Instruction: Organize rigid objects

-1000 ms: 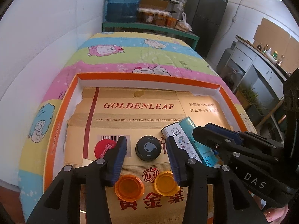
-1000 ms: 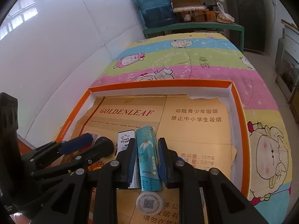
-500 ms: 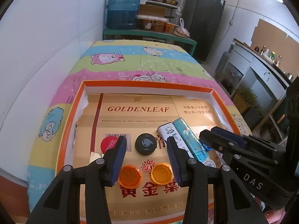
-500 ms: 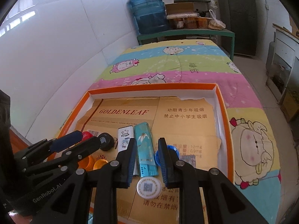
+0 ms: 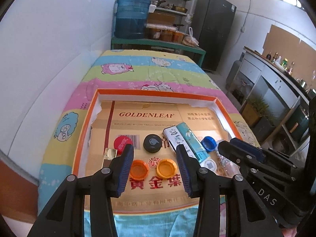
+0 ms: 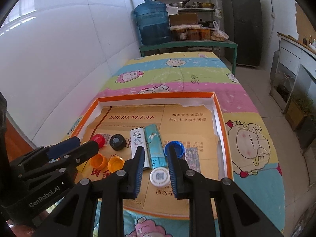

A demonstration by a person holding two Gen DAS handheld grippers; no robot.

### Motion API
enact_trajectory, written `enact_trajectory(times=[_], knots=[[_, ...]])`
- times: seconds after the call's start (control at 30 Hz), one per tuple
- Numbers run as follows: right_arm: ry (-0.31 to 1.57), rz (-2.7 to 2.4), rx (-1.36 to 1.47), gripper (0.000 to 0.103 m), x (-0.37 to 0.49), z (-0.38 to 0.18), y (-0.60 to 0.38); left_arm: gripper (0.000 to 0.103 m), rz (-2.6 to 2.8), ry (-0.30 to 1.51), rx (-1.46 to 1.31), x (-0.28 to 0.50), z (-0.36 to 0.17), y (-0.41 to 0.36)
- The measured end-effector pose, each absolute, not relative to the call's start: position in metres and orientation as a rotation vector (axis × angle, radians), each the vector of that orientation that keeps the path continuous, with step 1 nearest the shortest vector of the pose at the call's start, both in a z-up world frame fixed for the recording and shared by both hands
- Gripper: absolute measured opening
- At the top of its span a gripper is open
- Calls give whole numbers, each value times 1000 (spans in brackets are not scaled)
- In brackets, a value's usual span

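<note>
While hanging above tray (image 5: 154,93) on quilt (image 6: 177,75), pointing down at the contents and gripping nothing.

1. Left gripper (image 5: 154,150): standing with jaws about half apart, nothing between pads; lining up over two orange caps (image 5: 138,169) (image 5: 166,167), well clear of them.
2. Right gripper (image 6: 155,150): standing with jaws narrowly parted, gap empty; lining up over teal box (image 6: 153,144) and white disc (image 6: 159,176), touching neither.
3. Caps: lying grouped on left half of cardboard liner (image 5: 138,124). Red cap (image 5: 121,142) and black cap (image 5: 152,143) sitting in far row, orange pair in near row, seemingly being kept together by kind.
4. Long items: white tin (image 5: 173,136) and teal box lying side by side, touching, running front to back at mid-tray, probably being set parallel for neatness.
5. Blue cap (image 6: 174,148): sitting just right of teal box, apart from the other caps, so likely waiting to be moved.
6. Patterned box (image 6: 192,160): lying near right wall, beside blue cap.
7. Gold piece (image 5: 109,154): lying by left wall, partly hiding behind left finger.

Obstructions: teal box and tin lying between blue cap and cap group, calling for lifting over, not sliding; grippers crowding each other side by side.
</note>
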State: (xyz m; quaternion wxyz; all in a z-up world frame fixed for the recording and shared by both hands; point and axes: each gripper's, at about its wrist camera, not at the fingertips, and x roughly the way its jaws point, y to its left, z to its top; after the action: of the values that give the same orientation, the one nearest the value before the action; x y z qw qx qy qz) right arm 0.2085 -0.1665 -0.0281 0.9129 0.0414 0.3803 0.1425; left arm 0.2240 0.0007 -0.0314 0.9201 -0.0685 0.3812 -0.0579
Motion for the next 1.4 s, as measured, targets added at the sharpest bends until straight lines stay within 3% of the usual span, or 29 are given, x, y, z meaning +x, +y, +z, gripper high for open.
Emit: enact_trajectory(times=[1.4], knots=[[647,195,26,23,77,24,-156,46,-74,644,-78,79,23,-6]])
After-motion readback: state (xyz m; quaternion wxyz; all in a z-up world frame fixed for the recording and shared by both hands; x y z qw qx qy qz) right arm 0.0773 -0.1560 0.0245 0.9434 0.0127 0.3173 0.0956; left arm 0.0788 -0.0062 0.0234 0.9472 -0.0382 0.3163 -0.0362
